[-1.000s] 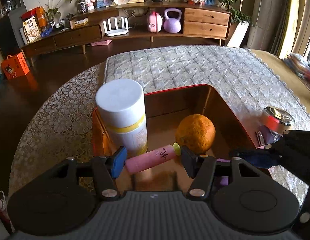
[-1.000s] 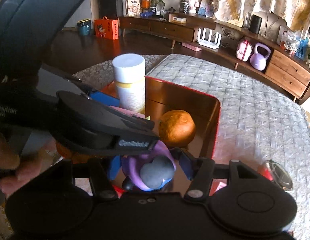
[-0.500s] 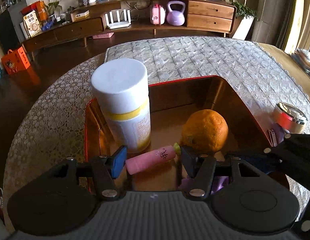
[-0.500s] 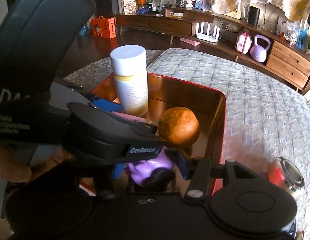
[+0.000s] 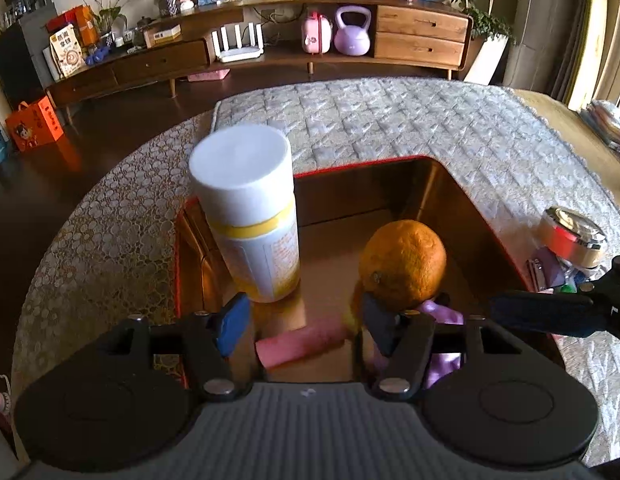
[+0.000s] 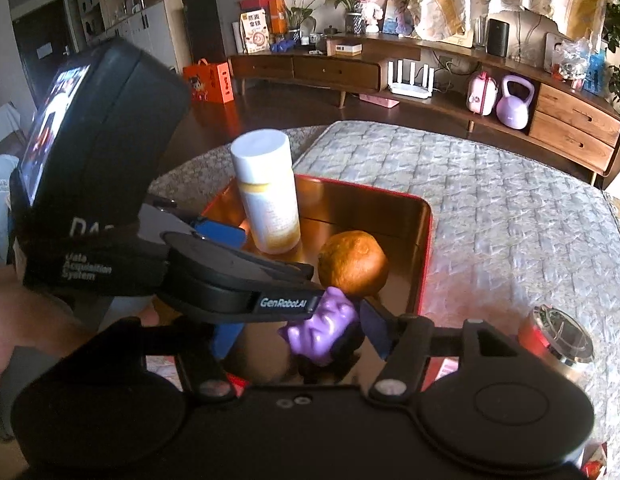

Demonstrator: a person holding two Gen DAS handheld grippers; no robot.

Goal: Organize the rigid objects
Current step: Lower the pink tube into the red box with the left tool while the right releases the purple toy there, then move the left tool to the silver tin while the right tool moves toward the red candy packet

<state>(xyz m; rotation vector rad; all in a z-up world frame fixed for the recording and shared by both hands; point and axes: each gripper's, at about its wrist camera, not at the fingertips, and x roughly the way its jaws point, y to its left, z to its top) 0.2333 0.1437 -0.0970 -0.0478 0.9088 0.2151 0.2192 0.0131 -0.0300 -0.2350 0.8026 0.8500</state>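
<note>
the bottle is white with a yellow band and orange print. the orange is deep orange. the tube is pink, the toy purple and black. the box has a red rim and glossy brown-gold walls. the tin is red with a silver lid. the cloth is grey, quilted; gripper pads are blue.

Daylight enters from the curtained window at the far right, beyond the fingers. It glares off the tray's glossy inner wall ahead of the fingertips. The pink tube between the left gripper's fingers is motion-blurred. The floor at far left lies dim. Fisheye curvature bends both views' edges, with dark corners.
</note>
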